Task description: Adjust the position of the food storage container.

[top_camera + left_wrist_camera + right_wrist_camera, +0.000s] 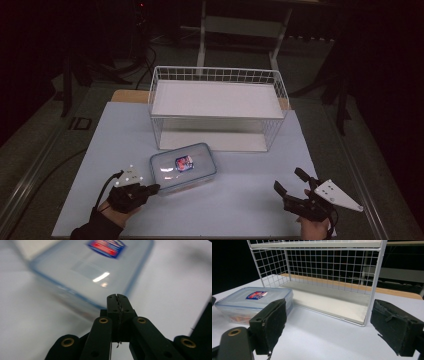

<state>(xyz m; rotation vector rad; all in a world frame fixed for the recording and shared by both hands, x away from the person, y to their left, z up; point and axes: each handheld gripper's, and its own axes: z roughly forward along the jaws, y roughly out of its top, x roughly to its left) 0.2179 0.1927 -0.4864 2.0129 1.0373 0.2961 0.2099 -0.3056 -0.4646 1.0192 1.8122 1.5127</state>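
At the left of the high view the left gripper [153,188], held in a dark-gloved hand [117,209] that comes up from the bottom edge, lies low over the pale grey-white worktop [240,200] with its jaws pressed together and nothing between them; its own view shows the two black jaws meeting in a thin seam. Its tip sits at the near left corner of the clear rectangular plastic food container with a blue-rimmed lid [183,166], and whether it touches that corner cannot be told. The container rests flat on the worktop, just in front of the white wire shelf rack with two white boards [217,97], near its left front leg, with a red and blue label [183,162] on its lid; in the left gripper view the container [92,267] is blurred and tilted across the picture. The rack stands at the middle of the worktop towards the far side, its lower board level with the worktop. Farther right, well apart from the container, the right gripper [291,181] is held in a hand [315,227] at the lower right corner with its jaws spread wide and empty, and a grey three-cornered plate [336,195] on top. In the right gripper view the container [254,302] lies behind the left-hand jaw and the rack [324,277] between the two.
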